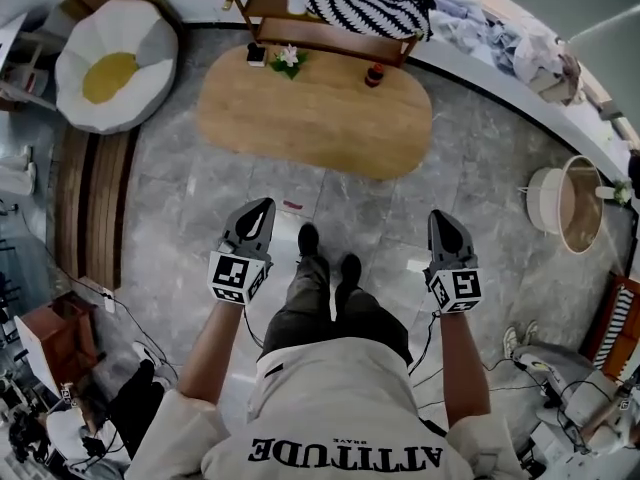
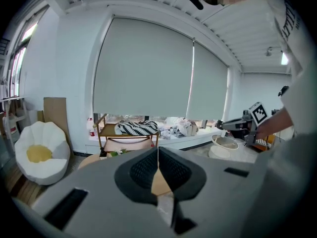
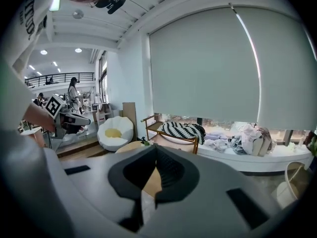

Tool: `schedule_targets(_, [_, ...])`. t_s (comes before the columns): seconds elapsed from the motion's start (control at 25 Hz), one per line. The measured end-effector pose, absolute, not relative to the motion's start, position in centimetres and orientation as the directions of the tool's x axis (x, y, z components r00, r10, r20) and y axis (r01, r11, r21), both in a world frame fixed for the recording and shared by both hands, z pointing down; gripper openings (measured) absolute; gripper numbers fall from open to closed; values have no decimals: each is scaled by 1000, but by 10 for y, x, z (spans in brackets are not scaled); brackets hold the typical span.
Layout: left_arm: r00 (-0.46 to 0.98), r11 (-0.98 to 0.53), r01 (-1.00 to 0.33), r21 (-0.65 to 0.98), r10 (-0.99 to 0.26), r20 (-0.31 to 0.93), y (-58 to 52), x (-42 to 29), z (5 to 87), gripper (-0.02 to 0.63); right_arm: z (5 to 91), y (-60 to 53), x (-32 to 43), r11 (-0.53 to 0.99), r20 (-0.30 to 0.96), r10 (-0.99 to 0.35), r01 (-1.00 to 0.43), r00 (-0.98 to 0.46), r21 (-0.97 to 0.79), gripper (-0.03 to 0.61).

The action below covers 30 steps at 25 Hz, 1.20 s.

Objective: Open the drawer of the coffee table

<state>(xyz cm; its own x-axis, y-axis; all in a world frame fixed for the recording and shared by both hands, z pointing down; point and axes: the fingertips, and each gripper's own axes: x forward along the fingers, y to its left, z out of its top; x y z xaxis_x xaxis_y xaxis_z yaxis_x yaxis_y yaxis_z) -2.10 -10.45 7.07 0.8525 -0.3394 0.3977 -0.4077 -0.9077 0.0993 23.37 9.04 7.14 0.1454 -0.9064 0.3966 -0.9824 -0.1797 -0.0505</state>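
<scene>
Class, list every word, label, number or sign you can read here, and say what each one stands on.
"ATTITUDE": on the person's white shirt, upside down in the head view.
Small word beside it: too small to read.
On left gripper and right gripper: square markers only, no letters.
</scene>
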Motion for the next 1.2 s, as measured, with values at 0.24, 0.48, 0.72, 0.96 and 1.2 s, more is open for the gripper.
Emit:
schedule_targets(0.24, [862, -916, -382, 127, -303, 407, -127, -10, 108, 21, 112, 78, 236, -218, 445, -880, -973, 164, -73, 18])
schedule_targets(0.48, [857, -926, -348, 149, -250, 451, -138, -4, 164, 21, 160, 67, 235, -260, 479, -860, -959, 178, -110, 18])
schedule_targets(0.72, [848, -935, -319, 154, -209, 487, -129, 3, 219, 21, 213, 72, 232, -272, 532, -831, -953, 163, -131, 19])
schedule_targets(0.96, [834, -929, -325, 178, -193, 517, -127, 9, 280, 23, 277, 75, 231, -274, 572, -808, -951, 145, -145, 20])
schedule_targets(1.2, [817, -932, -317, 177, -173, 551, -117, 13, 346, 23, 344, 82, 237, -263, 602, -790, -951, 117, -161, 22])
